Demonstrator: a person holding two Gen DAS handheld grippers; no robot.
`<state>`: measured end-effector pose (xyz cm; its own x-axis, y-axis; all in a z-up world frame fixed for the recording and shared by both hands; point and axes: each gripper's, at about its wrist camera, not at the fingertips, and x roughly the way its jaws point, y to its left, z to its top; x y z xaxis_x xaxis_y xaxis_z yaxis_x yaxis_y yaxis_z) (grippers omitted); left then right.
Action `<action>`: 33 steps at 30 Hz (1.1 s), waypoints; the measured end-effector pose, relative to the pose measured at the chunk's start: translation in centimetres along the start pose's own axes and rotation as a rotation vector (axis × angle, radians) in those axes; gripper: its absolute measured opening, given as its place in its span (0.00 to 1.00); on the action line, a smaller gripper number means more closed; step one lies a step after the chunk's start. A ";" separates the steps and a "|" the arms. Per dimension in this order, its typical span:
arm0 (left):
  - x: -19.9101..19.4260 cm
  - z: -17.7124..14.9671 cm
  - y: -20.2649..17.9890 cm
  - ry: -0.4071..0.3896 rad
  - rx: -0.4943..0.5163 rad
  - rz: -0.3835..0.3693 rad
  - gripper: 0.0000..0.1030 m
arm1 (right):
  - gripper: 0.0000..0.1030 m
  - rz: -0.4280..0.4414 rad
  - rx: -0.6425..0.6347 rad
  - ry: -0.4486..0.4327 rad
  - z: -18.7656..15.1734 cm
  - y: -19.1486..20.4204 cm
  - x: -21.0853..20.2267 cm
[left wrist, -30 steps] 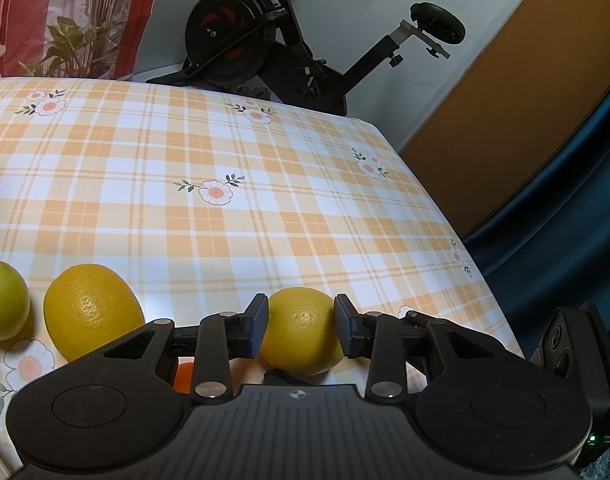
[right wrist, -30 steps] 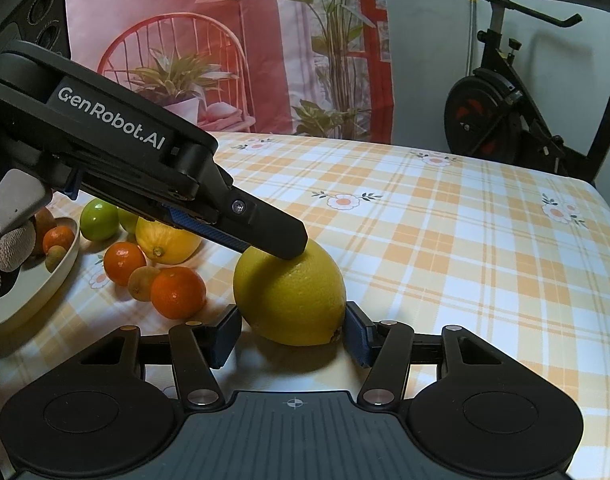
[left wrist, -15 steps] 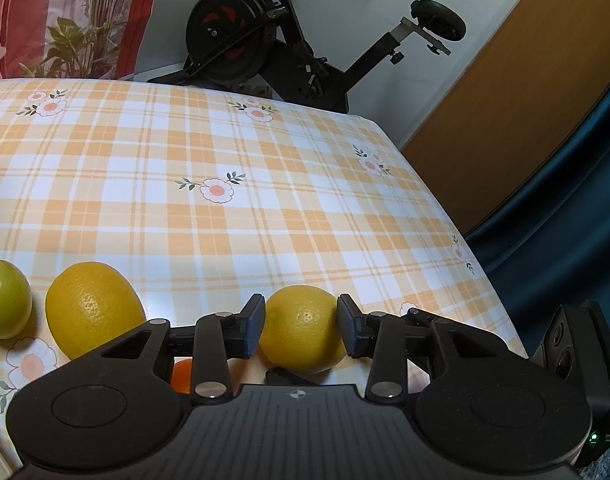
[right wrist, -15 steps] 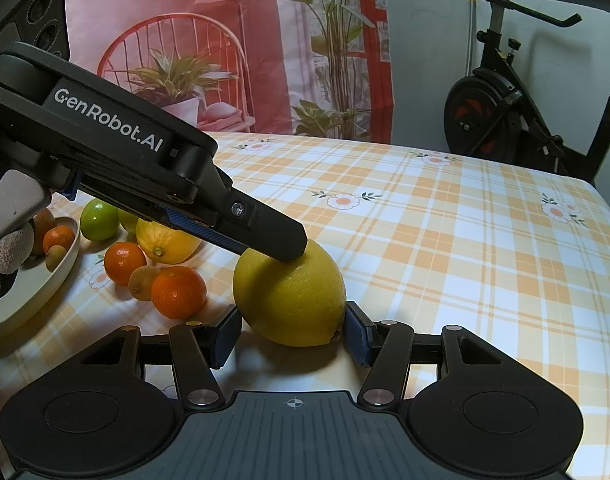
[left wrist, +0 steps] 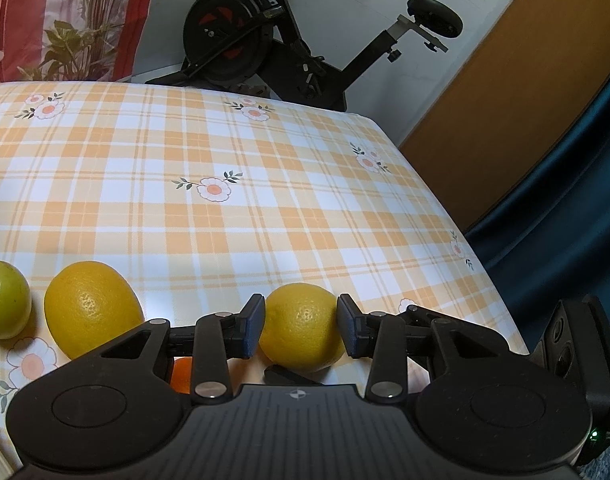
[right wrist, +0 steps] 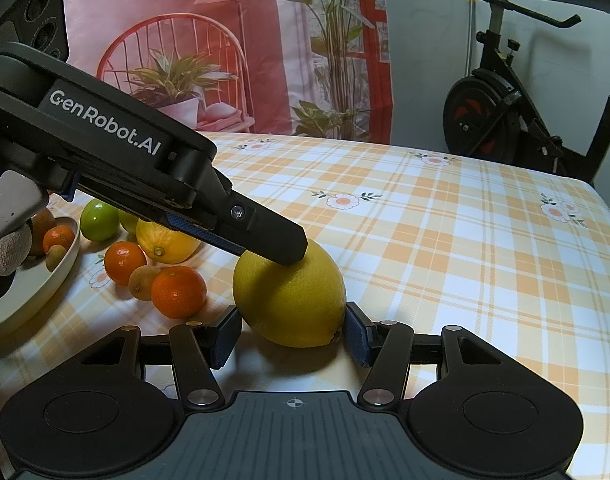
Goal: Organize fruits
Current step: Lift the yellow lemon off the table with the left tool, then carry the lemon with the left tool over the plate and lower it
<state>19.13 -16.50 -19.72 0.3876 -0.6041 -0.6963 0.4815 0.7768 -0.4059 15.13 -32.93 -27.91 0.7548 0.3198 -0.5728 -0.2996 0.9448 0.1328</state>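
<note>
The left tool [left wrist: 300,326] has eased its pads slightly off the large yellow dimpled lemon [left wrist: 302,327], which sits between them with slim gaps. The right tool [right wrist: 292,338] brackets the same lemon, right pad touching, left apart. Judging by this, the lemon now rests released on the orange-checked surface [left wrist: 265,208], well right of the cream plate [right wrist: 37,280].

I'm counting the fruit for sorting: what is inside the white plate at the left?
In the white plate a small orange citrus, a little brownish fruit and a darker one behind show. The left claw and gloved hand cover the rest.
</note>
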 end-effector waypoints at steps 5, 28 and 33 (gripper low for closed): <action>-0.3 0.0 0.1 0.005 0.003 -0.007 0.41 | 0.50 0.005 0.007 -0.004 -0.1 0.1 -0.3; -10.6 -1.4 2.0 -0.096 -0.042 0.096 0.41 | 0.50 0.105 -0.097 -0.047 3.8 8.2 -2.2; -13.1 -2.4 3.8 -0.112 -0.077 0.132 0.41 | 0.50 0.152 -0.144 -0.034 4.5 11.3 -1.6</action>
<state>14.03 -5.23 -13.58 0.5306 -0.5085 -0.6781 0.3604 0.8595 -0.3625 13.19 -22.39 -21.87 0.7129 0.4624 -0.5272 -0.4899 0.8663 0.0974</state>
